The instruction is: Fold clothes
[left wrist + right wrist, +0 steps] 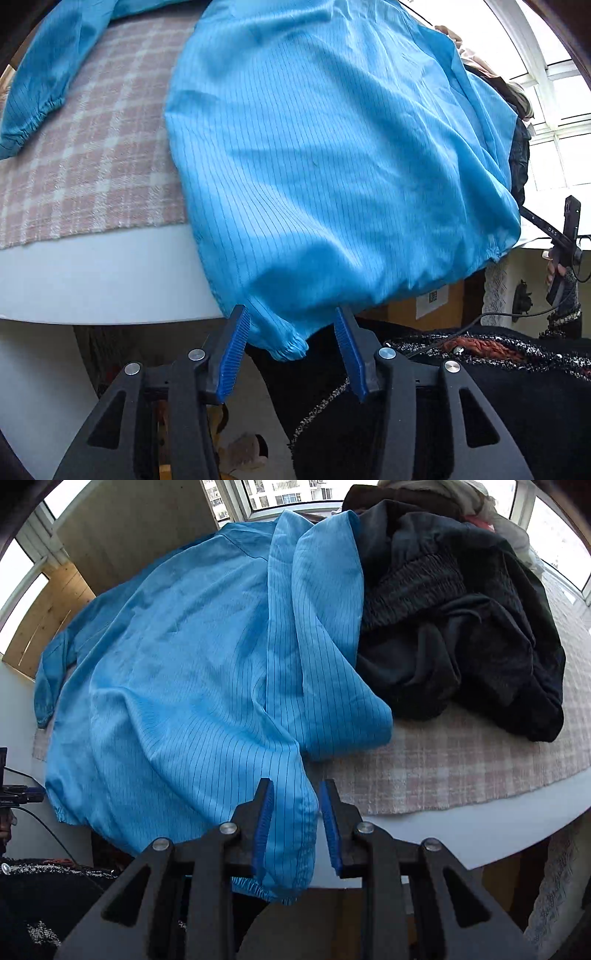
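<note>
**Q:** Two tongs, what state?

**Me:** Both spread, pinching nothing. My left tongs (291, 332) sit at the counter (92, 277) edge with the hanging corner of the blue striped jacket (332, 155) between the pads, not clamped. My right tongs (297, 814) are narrower, with the jacket's elastic cuff (269, 886) drooping between the pads. I can't tell whether the cloth touches them.

**Q:** Where's the garment?

**Me:** Jacket lies spread on the pink plaid cloth (443, 768) over the round white counter, hem and one sleeve hanging off the near edge. Its other sleeve (40, 92) lies out to the side on the cloth. The dark clothes pile (461, 627) touches it on the far side.

**Q:** Step?

**Me:** Looks like the start of the fold: getting a grip on the near edge, no fold made yet, I'd say.

**Q:** Next?

**Me:** Probably close both tongs on the fabric, catch hem and cuff fully, then lift together and carry the sleeve inward. Slippery cloth, so bite deep.
</note>
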The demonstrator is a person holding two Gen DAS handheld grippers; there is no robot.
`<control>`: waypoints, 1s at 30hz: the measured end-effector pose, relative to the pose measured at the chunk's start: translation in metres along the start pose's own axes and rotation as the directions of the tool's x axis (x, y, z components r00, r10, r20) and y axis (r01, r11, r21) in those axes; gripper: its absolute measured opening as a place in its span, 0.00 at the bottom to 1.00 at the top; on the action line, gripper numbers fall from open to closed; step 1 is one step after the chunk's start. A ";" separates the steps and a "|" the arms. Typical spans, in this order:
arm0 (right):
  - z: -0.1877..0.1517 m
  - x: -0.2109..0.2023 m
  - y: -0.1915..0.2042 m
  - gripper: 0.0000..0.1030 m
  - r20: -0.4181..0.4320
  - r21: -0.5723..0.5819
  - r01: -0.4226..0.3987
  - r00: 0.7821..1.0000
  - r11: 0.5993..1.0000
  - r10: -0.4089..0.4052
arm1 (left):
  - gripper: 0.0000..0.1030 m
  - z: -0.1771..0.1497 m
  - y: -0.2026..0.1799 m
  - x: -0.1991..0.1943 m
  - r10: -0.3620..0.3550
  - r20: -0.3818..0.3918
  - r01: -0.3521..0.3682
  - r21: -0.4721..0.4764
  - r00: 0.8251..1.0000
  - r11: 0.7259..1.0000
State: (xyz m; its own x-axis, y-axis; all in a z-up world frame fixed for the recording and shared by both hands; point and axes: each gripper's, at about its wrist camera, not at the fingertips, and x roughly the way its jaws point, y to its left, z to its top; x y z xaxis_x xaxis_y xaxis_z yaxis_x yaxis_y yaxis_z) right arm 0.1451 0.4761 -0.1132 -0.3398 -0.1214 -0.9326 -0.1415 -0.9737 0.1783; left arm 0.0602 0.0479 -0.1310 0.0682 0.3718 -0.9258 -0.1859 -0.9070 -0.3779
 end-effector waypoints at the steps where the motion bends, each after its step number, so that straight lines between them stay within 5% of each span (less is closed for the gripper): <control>1: -0.014 -0.004 -0.004 0.25 0.012 0.025 -0.014 1.000 1.000 0.014 | 0.45 0.000 -0.002 0.005 -0.005 -0.004 0.005 0.014 1.000 1.000; 7: -0.059 0.012 0.003 0.25 -0.014 0.067 -0.049 0.999 0.997 0.050 | 0.47 0.002 -0.011 0.028 0.018 -0.011 -0.017 0.086 1.000 0.996; 9: -0.061 0.023 0.010 0.25 -0.043 0.040 -0.011 0.999 0.999 0.013 | 0.40 0.001 -0.015 0.033 0.014 -0.007 -0.013 0.122 1.000 0.992; 11: -0.062 0.034 0.014 0.25 -0.069 0.021 0.036 0.997 0.999 -0.034 | 0.02 -0.001 -0.017 0.038 0.012 -0.011 -0.010 0.154 1.000 0.988; 17: -0.072 0.051 0.014 0.25 -0.116 0.013 0.088 0.990 0.996 -0.086 | 0.01 -0.011 -0.010 0.037 0.050 0.018 -0.053 0.196 0.999 0.979; 19: -0.074 0.049 0.017 0.23 -0.107 0.014 0.060 0.993 0.998 -0.058 | 0.00 -0.015 -0.008 0.030 0.040 0.038 -0.047 0.196 0.998 0.979; 21: -0.075 0.045 0.021 0.06 -0.109 0.026 0.030 0.994 0.999 -0.027 | 0.00 -0.018 -0.006 0.021 0.034 0.054 -0.044 0.200 0.998 0.979; 27: -0.099 -0.001 0.047 0.06 -0.077 0.090 -0.228 0.969 0.969 0.235 | 0.00 -0.027 0.023 -0.017 0.080 0.123 -0.100 0.160 0.989 0.982; 29: -0.112 0.005 0.050 0.06 -0.139 0.020 -0.064 0.988 0.998 0.066 | 0.04 -0.028 0.035 -0.015 0.079 0.099 -0.091 0.125 0.992 0.988; 30: -0.117 0.014 0.044 0.07 -0.185 -0.028 0.068 0.980 0.997 -0.072 | 0.07 -0.029 0.037 -0.009 0.092 0.081 -0.101 0.116 0.992 0.988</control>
State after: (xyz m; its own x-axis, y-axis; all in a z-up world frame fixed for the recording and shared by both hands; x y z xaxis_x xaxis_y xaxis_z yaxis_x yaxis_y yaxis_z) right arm 0.2431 0.4084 -0.1555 -0.1512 -0.0845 -0.9849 -0.1387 -0.9847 0.1057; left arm 0.0806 0.0048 -0.1367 -0.0288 0.3014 -0.9531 -0.3047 -0.9107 -0.2788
